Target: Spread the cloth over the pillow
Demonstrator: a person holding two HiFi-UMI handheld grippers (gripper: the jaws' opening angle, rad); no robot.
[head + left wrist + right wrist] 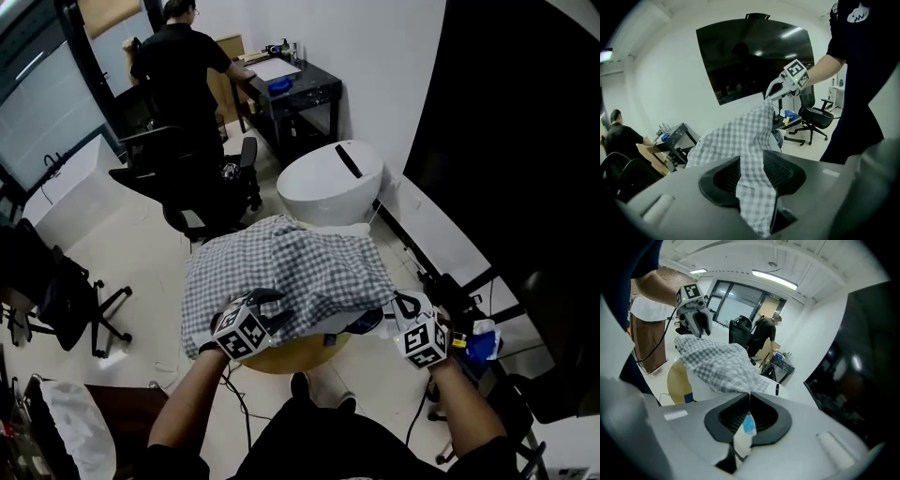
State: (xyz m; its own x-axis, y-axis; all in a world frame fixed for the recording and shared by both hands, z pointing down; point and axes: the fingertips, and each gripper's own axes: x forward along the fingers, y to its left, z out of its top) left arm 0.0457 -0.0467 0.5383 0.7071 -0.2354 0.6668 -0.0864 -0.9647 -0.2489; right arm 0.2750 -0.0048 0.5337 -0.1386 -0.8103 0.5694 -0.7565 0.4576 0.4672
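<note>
**A:** What does the left tool view give that the head view lacks?

**B:** The big dark screen (pixel 754 61) face on. It also shows the right tool (pixel 768 96) from the front, clenched on a corner of the cloth (pixel 740 136), which rises to it in a ridge. The head view alone gives the layout from above: the cloth lies heaped on the round wooden surface (pixel 281 356), between the two tools.

**A:** And the right tool view?

**B:** Only there does the pillow (pixel 705 389) show plainly, as a white band under the cloth's hem. That tool's jaws are pressed together, with the cloth's edge pinched at their tips. Further back between them sits a small white scrap with a blue patch (pixel 747 425). I cannot tell what it is.

**A:** The left tool (pixel 272 307)?

**B:** Released. Its jaws stand apart, and a strip of cloth runs loosely between them and hangs over the near side.

**A:** What's around?

**B:** A white rounded unit (pixel 330 183) stands just behind the surface. Beyond it is a dark desk (pixel 291 89) by the wall, with a person (pixel 178 66) in black at it. An office chair (pixel 178 178) stands between the desk and the surface. The cloth itself hides most of the pillow.

**A:** How does the cloth look?

**B:** It is a grey-and-white check, rumpled, with deep folds. It drapes over the top and down the left side.
</note>
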